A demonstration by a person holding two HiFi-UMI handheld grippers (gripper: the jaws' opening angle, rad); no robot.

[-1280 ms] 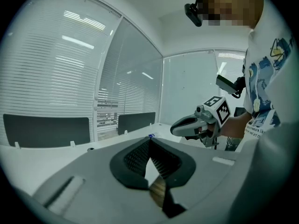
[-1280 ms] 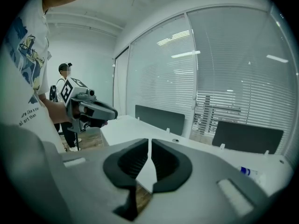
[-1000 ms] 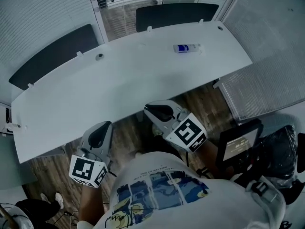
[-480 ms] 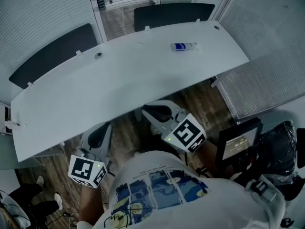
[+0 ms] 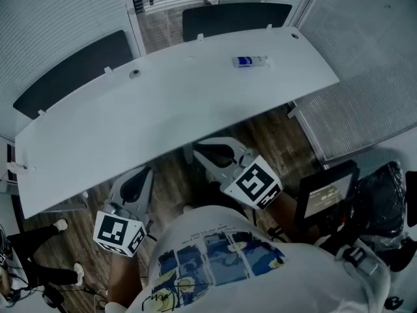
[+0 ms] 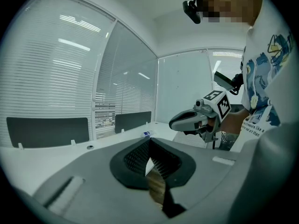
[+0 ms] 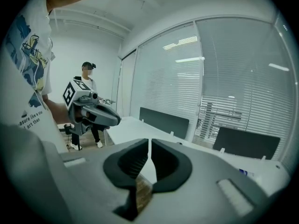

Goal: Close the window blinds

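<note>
White slatted window blinds [image 5: 58,18] cover the glass walls beyond the far edge of the long, curved white tabletop [image 5: 163,116] and along its right end, well apart from both tools. The grey left tool [image 6: 150,160] is clenched on nothing, held off the tabletop's near edge. The grey right tool [image 7: 148,160] beside it is likewise clenched and empty. A small blue-and-white bottle [image 5: 251,61] lies near the far edge.

Dim, bluish, seemingly underexposed; fisheye-warped edges.
</note>
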